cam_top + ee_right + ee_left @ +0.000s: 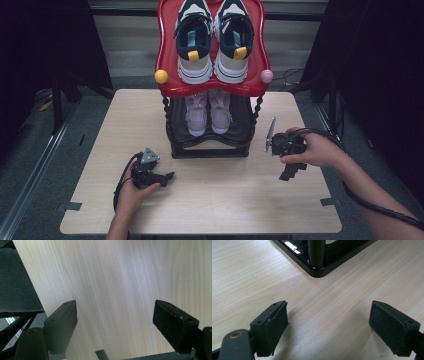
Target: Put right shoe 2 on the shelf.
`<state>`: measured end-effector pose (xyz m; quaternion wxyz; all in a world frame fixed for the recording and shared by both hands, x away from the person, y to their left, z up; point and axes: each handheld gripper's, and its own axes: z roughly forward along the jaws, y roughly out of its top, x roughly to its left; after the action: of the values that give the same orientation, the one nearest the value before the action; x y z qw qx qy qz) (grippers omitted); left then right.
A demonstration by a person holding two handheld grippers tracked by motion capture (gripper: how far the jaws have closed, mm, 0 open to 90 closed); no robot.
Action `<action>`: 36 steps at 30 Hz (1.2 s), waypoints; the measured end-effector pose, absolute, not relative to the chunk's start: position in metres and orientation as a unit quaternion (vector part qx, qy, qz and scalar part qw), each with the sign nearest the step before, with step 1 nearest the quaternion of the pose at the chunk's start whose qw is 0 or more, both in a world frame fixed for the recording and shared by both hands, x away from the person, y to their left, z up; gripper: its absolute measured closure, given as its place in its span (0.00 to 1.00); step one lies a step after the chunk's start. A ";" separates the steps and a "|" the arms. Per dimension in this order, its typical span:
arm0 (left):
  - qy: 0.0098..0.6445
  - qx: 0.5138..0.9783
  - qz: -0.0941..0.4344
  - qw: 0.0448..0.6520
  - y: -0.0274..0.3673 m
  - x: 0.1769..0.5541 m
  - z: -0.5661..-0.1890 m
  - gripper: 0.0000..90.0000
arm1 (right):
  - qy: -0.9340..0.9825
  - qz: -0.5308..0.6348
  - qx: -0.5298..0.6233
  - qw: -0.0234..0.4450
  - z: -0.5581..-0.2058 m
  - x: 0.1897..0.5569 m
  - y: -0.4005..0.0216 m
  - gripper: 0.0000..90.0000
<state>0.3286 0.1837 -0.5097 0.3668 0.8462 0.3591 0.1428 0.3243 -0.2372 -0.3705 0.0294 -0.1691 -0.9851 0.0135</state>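
A two-tier shoe rack [210, 145] stands at the back middle of the wooden table [200, 200]. Its red top shelf [167, 60] carries a pair of navy and white sneakers [212, 37]. A pair of pale pink shoes [207, 112] sits on the black lower shelf. My left gripper [170, 176] lies low at the front left, jaws wide open over bare wood [329, 315], facing the rack's black base corner [317, 272]. My right gripper [289, 174] is held to the right of the rack, open, pointing down at bare tabletop [115, 310].
Yellow [161, 76] and pink [266, 76] knobs stick out at the red shelf's front corners. Black curtains flank the table. Grey floor [17, 287] lies past the table edge. A tape mark [327, 201] sits near the front right corner.
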 end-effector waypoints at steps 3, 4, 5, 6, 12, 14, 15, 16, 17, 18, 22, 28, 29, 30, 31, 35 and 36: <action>0.358 0.846 0.143 0.367 0.184 0.329 -0.510 0.16 | -0.984 0.019 -0.173 0.029 -0.379 0.324 -0.241 0.21; 0.358 0.846 0.143 0.367 0.184 0.329 -0.510 0.16 | -0.986 0.010 -0.166 0.029 -0.382 0.325 -0.241 0.21; 0.358 0.846 0.143 0.367 0.184 0.329 -0.510 0.16 | -0.985 0.009 -0.170 0.032 -0.384 0.325 -0.241 0.21; 0.358 0.846 0.143 0.367 0.184 0.329 -0.510 0.16 | -0.984 0.013 -0.173 0.031 -0.386 0.324 -0.242 0.21; 0.358 0.846 0.143 0.367 0.184 0.329 -0.510 0.16 | -0.984 0.012 -0.177 0.030 -0.400 0.323 -0.243 0.21; 0.359 0.846 0.143 0.367 0.184 0.329 -0.510 0.16 | -0.985 -0.001 -0.171 0.033 -0.407 0.324 -0.243 0.21; 0.358 0.846 0.143 0.367 0.184 0.329 -0.510 0.16 | -0.984 0.000 -0.174 0.034 -0.410 0.323 -0.243 0.21; 0.358 0.846 0.143 0.367 0.184 0.329 -0.510 0.16 | -0.982 0.005 -0.184 0.035 -0.412 0.321 -0.243 0.21; 0.358 0.846 0.143 0.367 0.184 0.329 -0.510 0.16 | -0.982 0.002 -0.184 0.035 -0.415 0.321 -0.244 0.21; 0.359 0.847 0.143 0.366 0.184 0.329 -0.510 0.16 | -0.983 -0.006 -0.178 0.035 -0.418 0.322 -0.244 0.21; 0.358 0.846 0.143 0.367 0.184 0.329 -0.510 0.16 | -0.983 -0.013 -0.177 0.039 -0.426 0.322 -0.245 0.21; 0.358 0.846 0.143 0.367 0.184 0.329 -0.510 0.16 | -0.982 -0.030 -0.183 0.032 -0.436 0.320 -0.248 0.21; 0.359 0.847 0.144 0.366 0.184 0.329 -0.510 0.16 | -0.980 -0.031 -0.191 0.034 -0.438 0.319 -0.248 0.21; 0.359 0.847 0.144 0.366 0.184 0.329 -0.510 0.16 | -0.979 -0.035 -0.196 0.032 -0.440 0.318 -0.249 0.21; 0.359 0.847 0.143 0.366 0.184 0.329 -0.510 0.16 | -0.978 -0.041 -0.201 0.037 -0.442 0.317 -0.249 0.21; 0.358 0.847 0.143 0.367 0.184 0.329 -0.510 0.16 | -0.977 -0.055 -0.205 0.029 -0.447 0.317 -0.252 0.21; 0.358 0.846 0.143 0.367 0.184 0.329 -0.510 0.16 | -0.975 -0.057 -0.214 0.028 -0.447 0.316 -0.251 0.21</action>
<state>0.3287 0.1837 -0.5097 0.3670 0.8464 0.3584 0.1432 0.3158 -0.2514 -0.4472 0.0279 -0.2139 -0.9748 -0.0568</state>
